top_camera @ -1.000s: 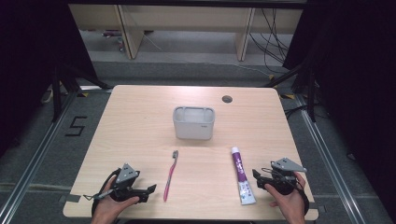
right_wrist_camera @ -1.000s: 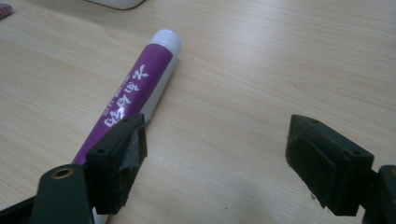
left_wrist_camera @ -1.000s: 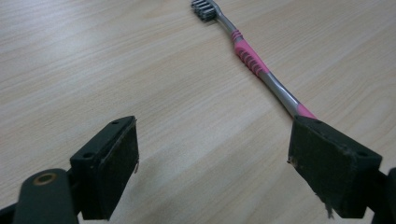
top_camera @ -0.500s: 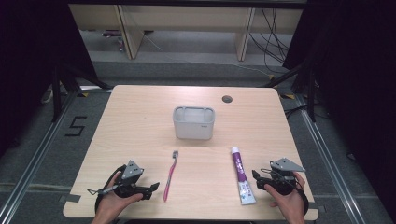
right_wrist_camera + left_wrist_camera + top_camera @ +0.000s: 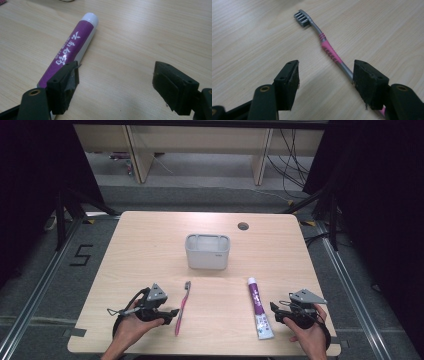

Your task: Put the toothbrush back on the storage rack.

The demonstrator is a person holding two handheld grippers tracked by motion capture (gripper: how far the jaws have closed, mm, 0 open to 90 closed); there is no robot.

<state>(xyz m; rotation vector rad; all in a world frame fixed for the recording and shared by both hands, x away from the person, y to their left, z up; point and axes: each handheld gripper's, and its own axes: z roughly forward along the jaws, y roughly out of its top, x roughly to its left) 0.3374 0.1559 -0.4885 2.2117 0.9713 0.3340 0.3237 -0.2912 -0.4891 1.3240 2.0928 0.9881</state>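
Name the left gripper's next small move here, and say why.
Probably shift the left gripper sideways to centre it over the toothbrush. Its fingers have just been closing, yet the handle lies flat on the table, passing beside one finger, not squarely between them.

Wooden table (image 5: 150,250) seen from above. Grey tub (image 5: 207,251) at centre. Pink toothbrush (image 5: 182,307) lying at 7 o'clock from the tub, head toward 12. Purple toothpaste tube (image 5: 259,308) at 5 o'clock, cap toward 12. Left gripper (image 5: 172,312) just beside the toothbrush, at its 9 o'clock, jaws just been closing. Right gripper (image 5: 274,310) near the tube's 3 o'clock side.
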